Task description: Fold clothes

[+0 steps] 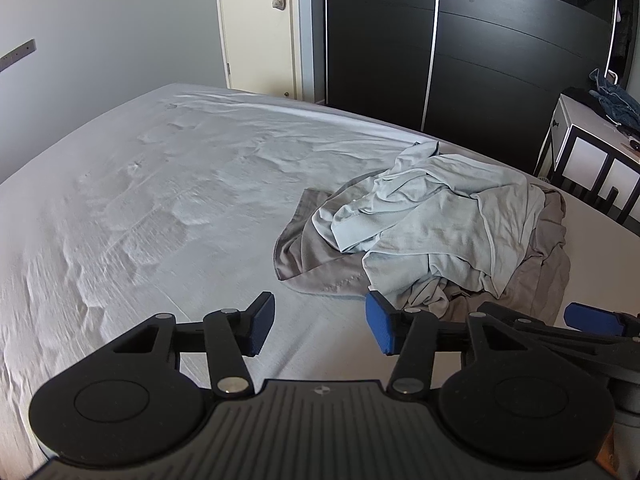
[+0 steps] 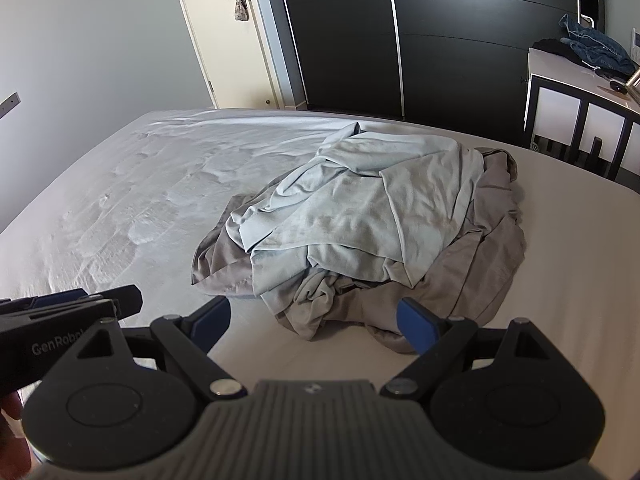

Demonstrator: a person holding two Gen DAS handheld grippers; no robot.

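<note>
A crumpled pale blue garment (image 1: 436, 216) (image 2: 360, 212) lies heaped on a grey-brown garment (image 1: 312, 256) (image 2: 472, 276) on the right half of the bed. My left gripper (image 1: 320, 326) hovers open above the bare sheet, just near-left of the heap, with nothing between its blue pads. My right gripper (image 2: 314, 326) stands wide open in front of the heap's near edge, holding nothing. The right gripper's blue fingertip (image 1: 592, 318) shows at the right edge of the left wrist view. The left gripper's body (image 2: 68, 308) shows at the left of the right wrist view.
The bed (image 1: 140, 208) (image 2: 120, 200) has a wrinkled white sheet, bare on its left half. A black wardrobe (image 1: 460, 48) (image 2: 440, 32) and a cream door (image 1: 260, 28) stand beyond it. A white-and-black dresser (image 1: 592, 148) (image 2: 576, 120) with denim clothes (image 2: 596, 50) stands at right.
</note>
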